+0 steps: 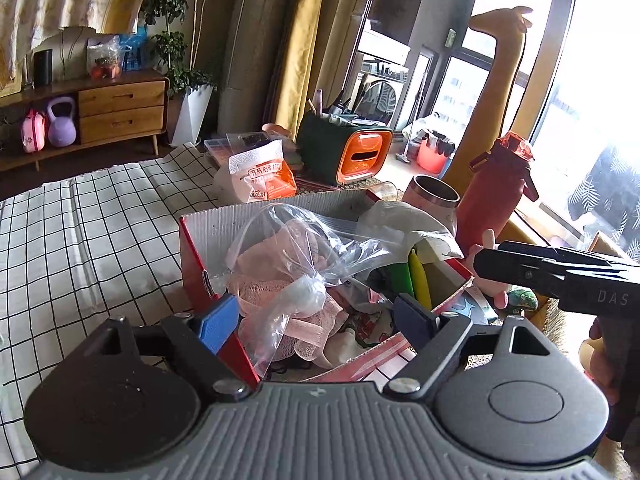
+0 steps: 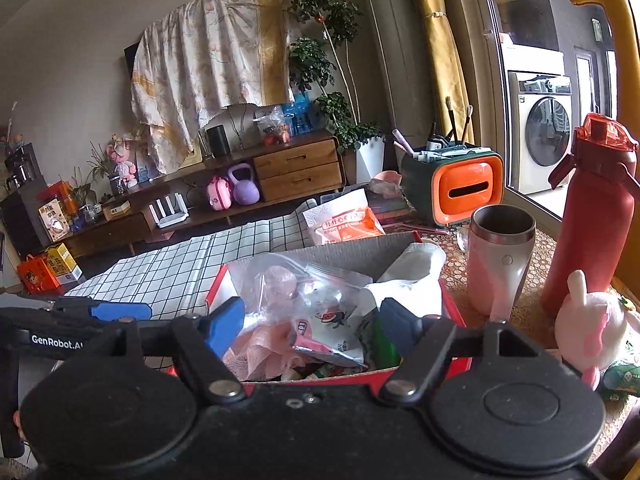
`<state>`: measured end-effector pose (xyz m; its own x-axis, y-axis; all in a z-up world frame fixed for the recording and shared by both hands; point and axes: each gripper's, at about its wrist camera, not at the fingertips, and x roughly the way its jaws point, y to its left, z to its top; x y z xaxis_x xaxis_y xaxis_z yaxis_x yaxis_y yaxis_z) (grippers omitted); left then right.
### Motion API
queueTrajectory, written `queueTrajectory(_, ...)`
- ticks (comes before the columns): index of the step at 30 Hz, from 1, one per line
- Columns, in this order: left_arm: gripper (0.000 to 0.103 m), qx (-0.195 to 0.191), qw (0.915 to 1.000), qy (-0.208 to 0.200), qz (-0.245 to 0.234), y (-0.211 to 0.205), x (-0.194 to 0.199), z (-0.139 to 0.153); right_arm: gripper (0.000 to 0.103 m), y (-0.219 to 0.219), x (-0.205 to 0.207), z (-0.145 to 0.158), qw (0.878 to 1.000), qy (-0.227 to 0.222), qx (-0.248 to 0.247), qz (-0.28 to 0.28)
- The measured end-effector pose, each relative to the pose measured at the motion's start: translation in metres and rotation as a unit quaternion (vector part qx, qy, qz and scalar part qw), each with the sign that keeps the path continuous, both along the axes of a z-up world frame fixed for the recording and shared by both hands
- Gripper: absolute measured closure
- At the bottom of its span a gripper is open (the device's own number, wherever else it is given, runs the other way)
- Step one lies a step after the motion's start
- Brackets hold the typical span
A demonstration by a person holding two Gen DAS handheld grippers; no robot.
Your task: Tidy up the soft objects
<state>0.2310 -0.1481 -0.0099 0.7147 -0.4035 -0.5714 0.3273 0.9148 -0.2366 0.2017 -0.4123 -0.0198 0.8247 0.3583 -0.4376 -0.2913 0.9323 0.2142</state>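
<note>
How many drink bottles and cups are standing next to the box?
2: a red bottle by the window, and a steel cup between it and the red box. More may hide behind them.

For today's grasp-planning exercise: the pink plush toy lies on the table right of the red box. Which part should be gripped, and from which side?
Grip the pink plush toy across its rounded body, coming from above and slightly from the near side. The body is the widest soft mass and should compress between the jaws; its upright ear is thin and would likely slip. The red bottle stands close behind, so approaching from the back looks blocked.
</note>
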Motion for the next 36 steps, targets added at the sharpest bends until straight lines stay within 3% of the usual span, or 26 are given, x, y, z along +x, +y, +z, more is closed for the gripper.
queueTrajectory(14,0.003,0.002,0.9985,-0.055,0.005,0.005,-0.052,0.015,0.001,0.016,-0.052,0.002,0.998,-0.060,-0.022,0.009)
queueTrajectory(22,0.000,0.011,0.9977,-0.065,0.017,0.004,-0.073,0.016,0.000,0.017,-0.071,0.004,0.997,-0.076,-0.013,0.006)
queueTrajectory(36,0.000,0.034,0.9960,-0.062,0.055,0.012,-0.097,0.012,0.000,0.024,-0.092,-0.007,0.998,-0.064,-0.007,-0.011)
